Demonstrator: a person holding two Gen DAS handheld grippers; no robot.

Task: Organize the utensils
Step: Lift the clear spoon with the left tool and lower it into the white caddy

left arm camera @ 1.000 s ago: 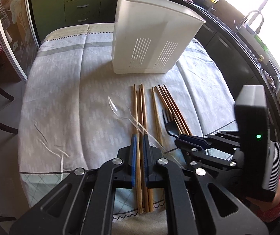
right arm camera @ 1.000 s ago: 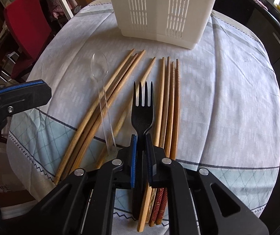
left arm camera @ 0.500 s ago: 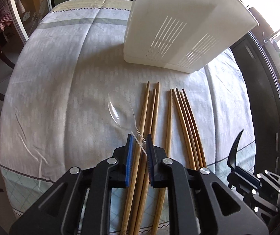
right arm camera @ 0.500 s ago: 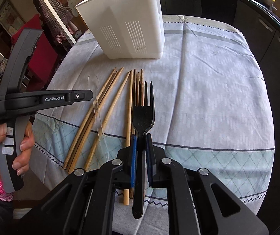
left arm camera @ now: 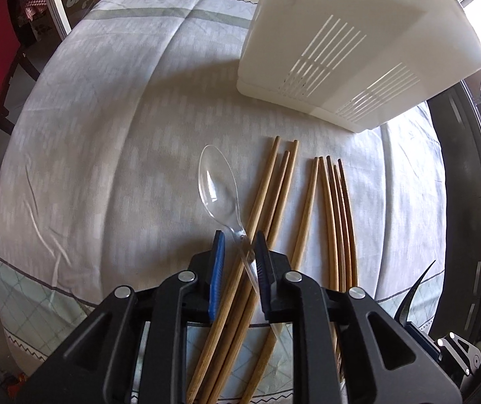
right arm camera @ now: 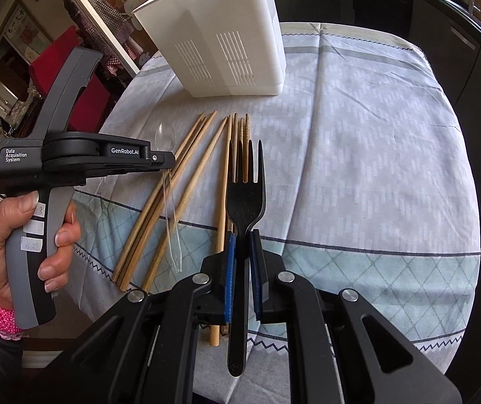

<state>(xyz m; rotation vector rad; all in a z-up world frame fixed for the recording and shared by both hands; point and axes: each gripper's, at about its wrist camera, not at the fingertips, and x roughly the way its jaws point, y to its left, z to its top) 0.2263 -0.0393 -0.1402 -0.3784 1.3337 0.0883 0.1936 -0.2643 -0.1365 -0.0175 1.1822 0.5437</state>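
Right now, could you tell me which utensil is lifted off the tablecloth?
The black fork, clamped in the right gripper; the clear spoon and chopsticks lie flat.

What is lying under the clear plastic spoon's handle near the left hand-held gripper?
The clear spoon has its handle crossing over wooden chopsticks on the tablecloth. The left hand-held gripper straddles the handle, hiding the rest of it.

A utensil holder (right arm camera: 227,40) stands upright at the far side of the tabletop (right arm camera: 375,141). Before it lie the chopsticks (left arm camera: 336,222) in two loose groups side by side, their tips toward the holder. A plastic spoon (left arm camera: 218,185) sits left of them, its handle crossing the nearer group. The fork (right arm camera: 244,222) is off the tabletop, right of the chopsticks.
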